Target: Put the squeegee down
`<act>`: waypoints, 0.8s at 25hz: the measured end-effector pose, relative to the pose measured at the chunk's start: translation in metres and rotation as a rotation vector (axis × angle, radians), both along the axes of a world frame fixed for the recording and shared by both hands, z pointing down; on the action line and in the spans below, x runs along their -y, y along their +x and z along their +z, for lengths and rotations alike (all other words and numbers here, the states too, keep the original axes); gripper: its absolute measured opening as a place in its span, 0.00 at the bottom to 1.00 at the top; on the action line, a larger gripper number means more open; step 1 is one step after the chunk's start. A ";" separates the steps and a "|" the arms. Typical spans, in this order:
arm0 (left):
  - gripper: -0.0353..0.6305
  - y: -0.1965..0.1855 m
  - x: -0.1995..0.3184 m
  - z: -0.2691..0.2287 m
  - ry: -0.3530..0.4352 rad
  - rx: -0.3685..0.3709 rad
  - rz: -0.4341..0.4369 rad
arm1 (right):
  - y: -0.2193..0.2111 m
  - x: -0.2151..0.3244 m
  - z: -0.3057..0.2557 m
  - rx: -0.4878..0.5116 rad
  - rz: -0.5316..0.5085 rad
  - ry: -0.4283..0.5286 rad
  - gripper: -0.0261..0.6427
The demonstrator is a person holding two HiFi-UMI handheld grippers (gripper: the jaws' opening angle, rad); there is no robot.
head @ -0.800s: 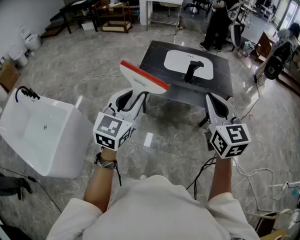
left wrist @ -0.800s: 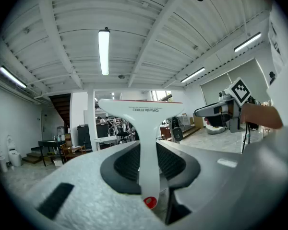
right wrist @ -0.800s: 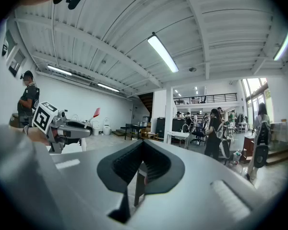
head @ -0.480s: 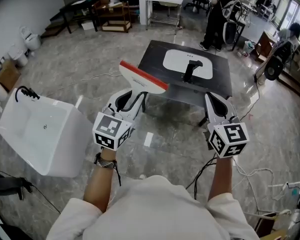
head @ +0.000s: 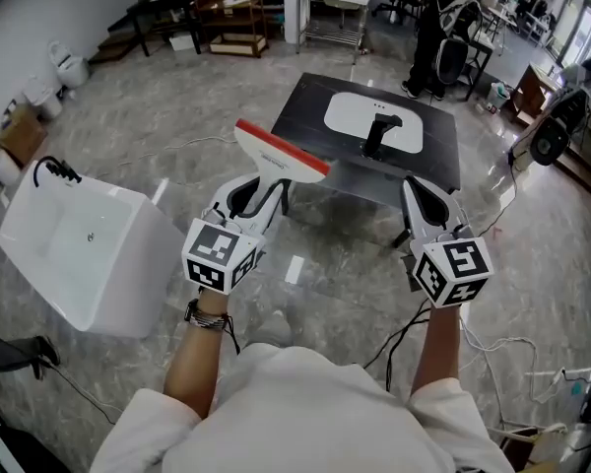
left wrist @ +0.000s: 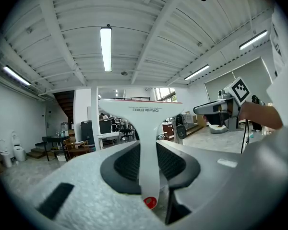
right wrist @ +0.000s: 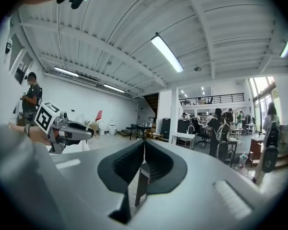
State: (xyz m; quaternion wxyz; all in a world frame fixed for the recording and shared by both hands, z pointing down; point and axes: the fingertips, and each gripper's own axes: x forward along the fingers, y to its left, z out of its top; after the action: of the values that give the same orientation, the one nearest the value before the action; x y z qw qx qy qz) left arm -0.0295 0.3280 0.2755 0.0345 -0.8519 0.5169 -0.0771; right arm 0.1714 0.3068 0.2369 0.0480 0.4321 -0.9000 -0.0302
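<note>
Resting between the 2 jaws of the left gripper [head: 266, 193], the squeegee [head: 281, 154] is held in the air above the floor [head: 325, 254] and is not laid on any surface. In the left gripper view, the white handle of the squeegee [left wrist: 145, 128] is seen to be pressed from both sides by the dark pads of the left gripper [left wrist: 148, 151]. The jaws are closed only as far as the thin handle allows. The handle runs forward along the jaws, and the wide blade is carried beyond their tips, with a red strip along its far edge. In the head view, the blade is tilted and is seen at the near left corner of a dark table [head: 443, 156]. Whether it is over the table top cannot be told. A white basin [head: 350, 116] is set into the table top, and a black faucet [head: 379, 136] is mounted on it.

The right gripper [head: 415, 193] is held level beside the left one, well apart from it. In the right gripper view, the jaws of the right gripper [right wrist: 144, 147] are brought together with their tips touching, and nothing is held between them.

A white tub [head: 79, 254] is placed on the floor at the left. 1 person [head: 428, 28] is seen standing behind the table.
</note>
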 end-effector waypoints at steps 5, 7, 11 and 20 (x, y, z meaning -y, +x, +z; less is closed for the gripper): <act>0.19 -0.006 0.021 0.005 -0.003 -0.008 -0.004 | -0.006 0.019 0.001 0.043 -0.012 -0.009 0.03; 0.19 -0.005 0.038 0.009 -0.003 -0.008 -0.002 | -0.004 0.035 0.003 0.057 -0.005 -0.009 0.03; 0.19 -0.014 0.086 0.019 -0.001 -0.022 -0.005 | -0.003 0.079 0.010 0.054 0.022 0.001 0.03; 0.19 -0.041 0.203 0.027 -0.020 -0.018 0.010 | -0.033 0.189 0.016 0.063 0.046 -0.014 0.04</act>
State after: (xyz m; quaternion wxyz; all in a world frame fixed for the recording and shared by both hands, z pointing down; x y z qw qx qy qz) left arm -0.0707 0.1254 0.3026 0.0219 -0.8555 0.5120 -0.0746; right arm 0.1388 0.1181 0.2529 0.0232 0.4530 -0.8912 -0.0089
